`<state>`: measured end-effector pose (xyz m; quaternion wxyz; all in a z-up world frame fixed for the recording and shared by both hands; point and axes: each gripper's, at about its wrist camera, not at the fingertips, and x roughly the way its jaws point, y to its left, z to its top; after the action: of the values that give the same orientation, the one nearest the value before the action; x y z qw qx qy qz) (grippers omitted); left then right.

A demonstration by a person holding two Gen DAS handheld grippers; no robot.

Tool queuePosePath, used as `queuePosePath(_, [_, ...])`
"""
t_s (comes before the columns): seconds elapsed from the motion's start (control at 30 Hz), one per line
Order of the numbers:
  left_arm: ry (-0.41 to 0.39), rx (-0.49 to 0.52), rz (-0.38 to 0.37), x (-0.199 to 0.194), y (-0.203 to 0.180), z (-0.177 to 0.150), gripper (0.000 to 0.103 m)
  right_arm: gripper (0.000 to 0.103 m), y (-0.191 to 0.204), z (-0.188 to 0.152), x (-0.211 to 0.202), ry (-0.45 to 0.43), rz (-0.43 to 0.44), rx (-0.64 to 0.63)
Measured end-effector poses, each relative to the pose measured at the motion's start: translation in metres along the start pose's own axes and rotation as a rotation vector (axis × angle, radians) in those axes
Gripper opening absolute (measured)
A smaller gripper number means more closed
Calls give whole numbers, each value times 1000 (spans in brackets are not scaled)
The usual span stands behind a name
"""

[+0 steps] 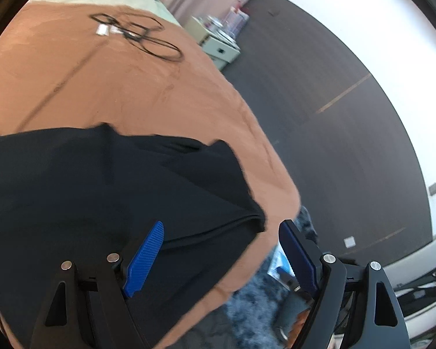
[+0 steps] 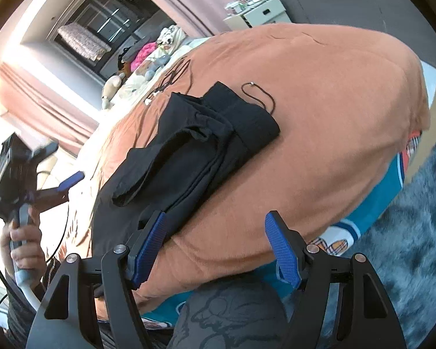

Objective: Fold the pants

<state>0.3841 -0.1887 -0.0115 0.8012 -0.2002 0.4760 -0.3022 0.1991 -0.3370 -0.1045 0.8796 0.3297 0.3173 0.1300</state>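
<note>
Black pants (image 2: 194,151) lie folded in layers on an orange bedspread (image 2: 334,133); a loose rolled part rests on top. In the left wrist view the pants (image 1: 101,192) fill the lower left, with a folded corner near the bed's edge. My left gripper (image 1: 222,229) is open and empty, hovering just above that corner. It also shows in the right wrist view (image 2: 58,171), held in a hand at the far left. My right gripper (image 2: 215,221) is open and empty, above the near edge of the pants and the bedspread.
Black cables (image 1: 142,33) lie coiled further up the bed, and a thin black cord (image 2: 261,96) lies beside the pants. Stuffed toys (image 2: 157,52) pile at the bed's head. A bedside cabinet (image 1: 221,49) and a grey shaggy rug (image 2: 415,226) flank the bed.
</note>
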Motion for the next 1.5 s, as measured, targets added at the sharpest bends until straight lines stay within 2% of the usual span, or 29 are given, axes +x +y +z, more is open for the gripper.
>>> queuePosePath(0.23, [-87,-73,98,-52,61,-18,83,69,10,27,15,18,1,-84])
queuePosePath(0.47, [-132,-168,170,-89,115,-47,83,69,12,45,36,39,2,-98])
queuePosePath(0.57, [-139,-220,194,-99,139,-60,83,69,12,48,48,59,5,-104])
queuePosePath(0.83, [-121,-329,235,-105,181,-93,72,69,18,53,72,84,-33,-120])
queuePosePath(0.93, [-104,-359,243,-101,193,-103,69,56,19,56,79,95,-51,-126])
queuePosePath(1.0, [-94,-373,246,-99,197,-106,64,53,20,59,82,95,-68,-131])
queuePosePath(1.1, [-84,-388,255,-95,203,-112,63,39,24,63,84,91,-93,-143])
queuePosePath(1.17, [-79,-399,257,-93,205,-114,63,21,27,65,83,80,-104,-151])
queuePosePath(1.23, [-74,-408,258,-91,208,-116,62,9,27,68,80,72,-114,-154])
queuePosePath(1.4, [-65,-404,260,-86,207,-117,61,9,32,70,66,37,-113,-182])
queuePosePath(1.5, [-63,-409,257,-83,207,-116,61,9,33,68,67,46,-111,-195])
